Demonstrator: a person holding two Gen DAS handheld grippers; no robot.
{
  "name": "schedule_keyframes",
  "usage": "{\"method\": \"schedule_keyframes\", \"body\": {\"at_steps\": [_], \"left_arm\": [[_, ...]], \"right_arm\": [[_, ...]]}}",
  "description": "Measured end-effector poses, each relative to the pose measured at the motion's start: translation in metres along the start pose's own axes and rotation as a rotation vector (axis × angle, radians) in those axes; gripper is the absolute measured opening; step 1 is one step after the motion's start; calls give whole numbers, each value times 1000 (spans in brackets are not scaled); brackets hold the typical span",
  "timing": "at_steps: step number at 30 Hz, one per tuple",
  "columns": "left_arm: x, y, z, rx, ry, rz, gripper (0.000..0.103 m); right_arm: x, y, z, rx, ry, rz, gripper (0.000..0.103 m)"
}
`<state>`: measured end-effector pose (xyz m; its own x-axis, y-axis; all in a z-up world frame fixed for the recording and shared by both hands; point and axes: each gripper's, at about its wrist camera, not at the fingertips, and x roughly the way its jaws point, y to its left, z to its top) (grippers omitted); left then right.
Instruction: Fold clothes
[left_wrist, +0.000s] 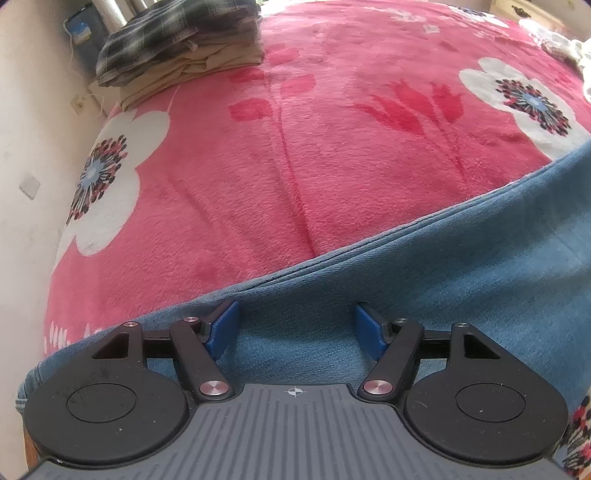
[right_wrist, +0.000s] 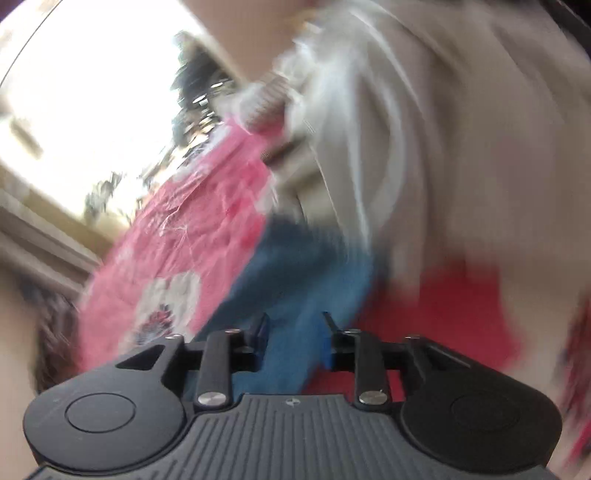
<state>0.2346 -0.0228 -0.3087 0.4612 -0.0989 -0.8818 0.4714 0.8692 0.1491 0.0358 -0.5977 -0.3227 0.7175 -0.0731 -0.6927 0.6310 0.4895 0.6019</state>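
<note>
A blue denim garment (left_wrist: 443, 277) lies flat on a pink flowered blanket (left_wrist: 295, 147), its doubled edge running from lower left to upper right. My left gripper (left_wrist: 295, 328) hovers right over the denim near that edge, jaws wide apart and nothing pinched between the blue pads (left_wrist: 223, 328). The right wrist view is heavily blurred. There my right gripper (right_wrist: 295, 332) shows a gap between its fingers, with blue denim (right_wrist: 295, 266) behind the gap; I cannot tell whether it touches the cloth.
A stack of folded clothes (left_wrist: 177, 55), plaid on top of beige, sits at the blanket's far left corner by the wall (left_wrist: 29, 129). Crumpled white cloth (left_wrist: 576, 48) lies far right. Blurred beige fabric (right_wrist: 443, 129) and a red patch (right_wrist: 461, 306) fill the right view.
</note>
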Motion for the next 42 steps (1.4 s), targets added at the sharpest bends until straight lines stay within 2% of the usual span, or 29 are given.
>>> {"method": "schedule_keyframes", "body": {"at_steps": [3, 6, 12, 18, 23, 26, 27, 28, 30, 36, 40, 42], "left_arm": [[0, 0, 0, -4, 0, 8, 70], [0, -2, 3, 0, 14, 17, 71], [0, -6, 7, 23, 35, 38, 71], [1, -6, 6, 15, 37, 43, 72], [2, -6, 6, 13, 37, 46, 74], [2, -6, 6, 11, 36, 45, 74], [2, -6, 6, 10, 36, 44, 74], [2, -6, 5, 10, 36, 43, 74], [2, -5, 5, 7, 35, 42, 74], [2, -4, 5, 1, 34, 40, 74], [2, -3, 4, -5, 33, 37, 74], [2, -3, 4, -5, 30, 34, 74]], "right_arm": [[21, -15, -24, 119, -2, -5, 36], [33, -23, -32, 192, -68, 45, 38], [63, -37, -13, 299, -114, 140, 38], [61, -46, -20, 332, -137, 185, 38], [75, -50, -13, 383, -174, 209, 37], [77, -49, -11, 379, -172, 208, 28], [76, -51, -12, 384, -168, 214, 17], [75, -54, -12, 395, -164, 226, 12], [72, -59, -13, 415, -159, 255, 9], [76, -75, -15, 474, -136, 292, 6], [77, -73, -14, 469, -132, 281, 11], [75, -72, -14, 475, -134, 294, 9]]}}
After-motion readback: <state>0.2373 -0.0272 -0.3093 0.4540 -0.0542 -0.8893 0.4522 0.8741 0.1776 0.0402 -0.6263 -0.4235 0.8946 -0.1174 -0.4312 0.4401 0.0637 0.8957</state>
